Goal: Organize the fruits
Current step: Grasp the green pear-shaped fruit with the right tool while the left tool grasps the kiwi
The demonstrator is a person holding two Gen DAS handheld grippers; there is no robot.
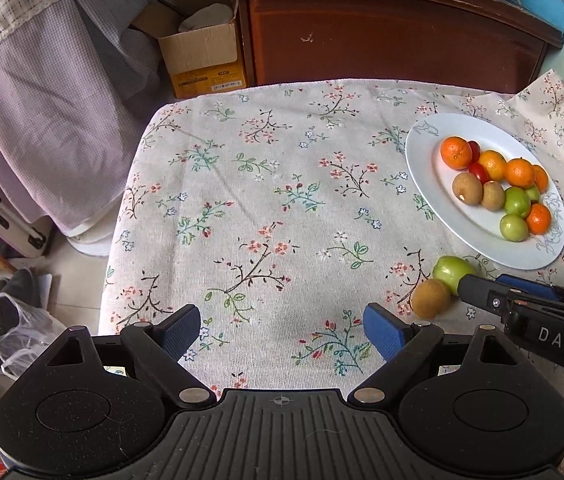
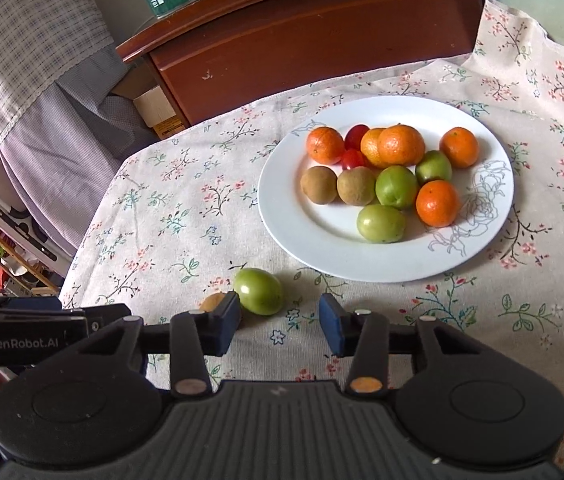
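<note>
Right gripper (image 2: 280, 322) half-hiding brown fruit (image 2: 213, 302)

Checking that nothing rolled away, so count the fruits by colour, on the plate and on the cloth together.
Orange fruits: 5, all on the plate
Green fruits: 4, one of them on the cloth
Brown fruits: 3, one of them on the cloth
Red fruits: 2, both on the plate
Total: 14
</note>
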